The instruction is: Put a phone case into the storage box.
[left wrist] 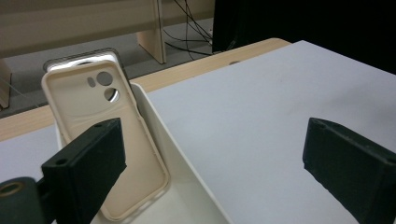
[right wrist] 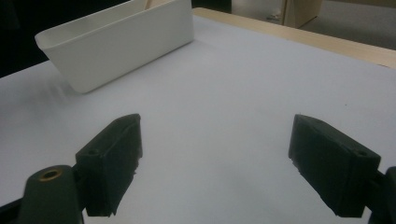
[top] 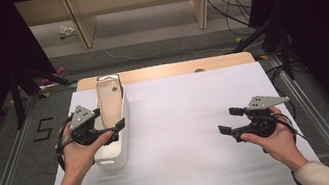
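Observation:
A cream phone case (top: 110, 104) (left wrist: 107, 140) stands on end in a white bin (top: 114, 156) (left wrist: 180, 149) (right wrist: 121, 42), leaning against its far end with the camera cut-outs at the top. Behind the cream case sits a dark-rimmed case or phone (left wrist: 81, 57). My left gripper (top: 108, 119) (left wrist: 215, 172) hovers at the bin's near left side. It is open, and its jaws straddle the bin's right wall without touching the case. My right gripper (top: 230, 120) (right wrist: 215, 168) is open low over the white sheet at the right, nothing between its fingers.
A white sheet (top: 185, 134) covers the table, and a strip of wooden tabletop (top: 169, 70) shows at the far edge. Beyond it are wooden furniture legs (top: 200, 0) and floor cables (top: 231, 5). Metal rails (top: 318, 112) run along both sides.

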Demonstrator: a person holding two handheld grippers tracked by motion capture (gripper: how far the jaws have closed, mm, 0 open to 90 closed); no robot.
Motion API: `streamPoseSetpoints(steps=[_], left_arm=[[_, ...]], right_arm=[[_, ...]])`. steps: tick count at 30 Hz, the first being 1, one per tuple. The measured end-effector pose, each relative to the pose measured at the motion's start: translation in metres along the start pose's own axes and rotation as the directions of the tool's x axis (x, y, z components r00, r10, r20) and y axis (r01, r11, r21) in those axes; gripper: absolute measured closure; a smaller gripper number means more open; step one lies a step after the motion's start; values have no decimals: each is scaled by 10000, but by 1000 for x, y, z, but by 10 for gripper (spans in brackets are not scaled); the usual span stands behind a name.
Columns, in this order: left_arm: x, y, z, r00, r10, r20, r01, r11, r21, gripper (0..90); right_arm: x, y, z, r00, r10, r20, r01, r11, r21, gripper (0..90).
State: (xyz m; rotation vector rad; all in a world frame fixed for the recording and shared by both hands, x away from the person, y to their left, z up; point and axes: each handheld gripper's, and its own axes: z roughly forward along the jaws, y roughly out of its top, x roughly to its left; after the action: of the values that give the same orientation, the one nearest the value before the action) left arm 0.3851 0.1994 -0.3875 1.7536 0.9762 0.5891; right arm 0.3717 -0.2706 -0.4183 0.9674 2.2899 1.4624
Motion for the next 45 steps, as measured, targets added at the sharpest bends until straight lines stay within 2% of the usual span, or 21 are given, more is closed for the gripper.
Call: streamPoseSetpoints(steps=[13,20,31,45], left_arm=[[-24,-13,-6,9980,396,495,-389,9991,-160,46],[-32,-21,-10,9958,586,698,-571,9981,-230,48],[-37,-31,-13,9914,966,878,-944,9951,-291,49],[-39,-40,-17,9877,1296,876,-1281,9915,-226,48]], right_arm=[[1,0,0,10000,-32,-61,32,10000,46,184],[1,0,0,9999,-44,-91,44,10000,50,184],[1,-2,-5,9999,-74,-72,74,9999,71,184],[-1,-8,-15,10000,-35,21,35,9999,103,184]])
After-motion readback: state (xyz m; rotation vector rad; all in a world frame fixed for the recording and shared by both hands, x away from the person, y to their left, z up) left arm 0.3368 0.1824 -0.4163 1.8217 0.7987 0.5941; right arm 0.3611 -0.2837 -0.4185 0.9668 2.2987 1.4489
